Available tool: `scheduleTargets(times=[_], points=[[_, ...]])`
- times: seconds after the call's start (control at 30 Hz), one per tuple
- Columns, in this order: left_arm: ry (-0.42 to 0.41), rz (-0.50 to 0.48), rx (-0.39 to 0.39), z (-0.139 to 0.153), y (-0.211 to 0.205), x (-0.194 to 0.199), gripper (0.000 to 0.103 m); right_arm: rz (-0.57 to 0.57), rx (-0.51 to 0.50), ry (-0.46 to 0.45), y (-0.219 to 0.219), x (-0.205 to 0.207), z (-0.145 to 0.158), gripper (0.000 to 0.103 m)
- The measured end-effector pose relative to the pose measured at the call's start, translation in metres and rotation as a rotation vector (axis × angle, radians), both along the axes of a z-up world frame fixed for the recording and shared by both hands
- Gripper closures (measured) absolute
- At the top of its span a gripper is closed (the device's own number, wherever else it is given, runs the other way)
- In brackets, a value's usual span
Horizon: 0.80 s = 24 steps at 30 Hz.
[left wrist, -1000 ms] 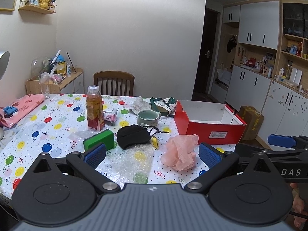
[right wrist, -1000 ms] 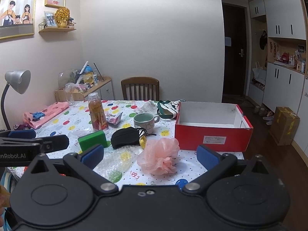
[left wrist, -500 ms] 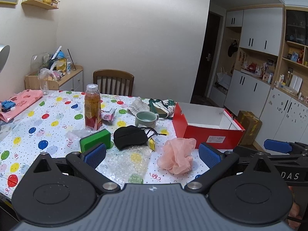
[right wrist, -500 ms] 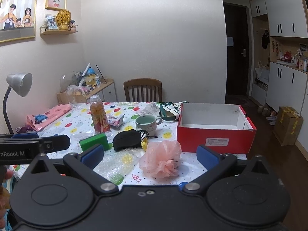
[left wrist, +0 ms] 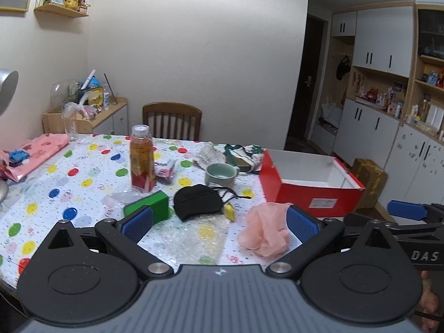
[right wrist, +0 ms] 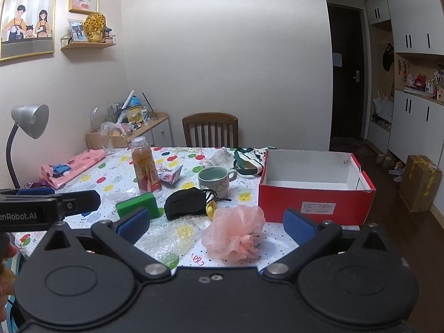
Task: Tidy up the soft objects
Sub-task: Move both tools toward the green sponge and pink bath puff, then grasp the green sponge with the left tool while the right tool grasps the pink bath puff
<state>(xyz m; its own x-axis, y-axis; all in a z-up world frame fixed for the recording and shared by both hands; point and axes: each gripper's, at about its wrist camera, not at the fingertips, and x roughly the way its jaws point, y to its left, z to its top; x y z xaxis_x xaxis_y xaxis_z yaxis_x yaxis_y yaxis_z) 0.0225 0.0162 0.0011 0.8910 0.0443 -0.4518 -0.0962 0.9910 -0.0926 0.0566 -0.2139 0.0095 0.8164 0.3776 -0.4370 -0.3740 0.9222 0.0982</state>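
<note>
While both tools hang back from the near edge of the bench (right wrist: 83, 177), nothing has been picked up: the left gripper (left wrist: 219, 222) is spread wide with nothing between its blue pads, and the right gripper (right wrist: 216, 223) is spread the same way, empty.

The soft things lie in a loose cluster near that edge. A pink mesh pouf (right wrist: 236, 233) sits closest, just in front of the red box (right wrist: 313, 202), which stands open and looks empty. Beside the pouf lies a black face mask (right wrist: 186, 202), its striped straps trailing toward a green mug (right wrist: 216, 179). A green sponge (right wrist: 137, 205) rests further left, with a sheet of bubble wrap (right wrist: 169, 238) flat on the cloth in front of it and a tall juice bottle (right wrist: 144, 166) standing just behind.

I'd guess the pouf goes into the box first. The risks look plain enough: a shallow pinch could catch only the outer mesh and let it slip free mid-carry; lifting the mask might drag its straps against the mug; and a careless reach for the sponge could tip that bottle.
</note>
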Motion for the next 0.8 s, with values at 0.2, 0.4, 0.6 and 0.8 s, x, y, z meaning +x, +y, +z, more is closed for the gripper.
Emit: scheduleTargets(times=[0.2, 0.4, 0.6, 0.8], points=[[-0.01, -0.02, 0.026, -0.006, 0.014, 0.018, 0.0, 0.003, -0.019, 0.012, 0.008, 0.012, -0.005, 0.0], [0.002, -0.037, 0.012, -0.019, 0.039, 0.048, 0.0, -0.006, -0.034, 0.02, 0.017, 0.032, -0.012, 0.0], [0.053, -0.051, 0.031, -0.042, 0.065, 0.086, 0.0, -0.036, -0.056, 0.059, 0.026, 0.059, -0.027, 0.003], [0.121, -0.055, 0.046, -0.068, 0.092, 0.122, 0.0, -0.043, -0.08, 0.106, 0.036, 0.086, -0.044, 0.003]])
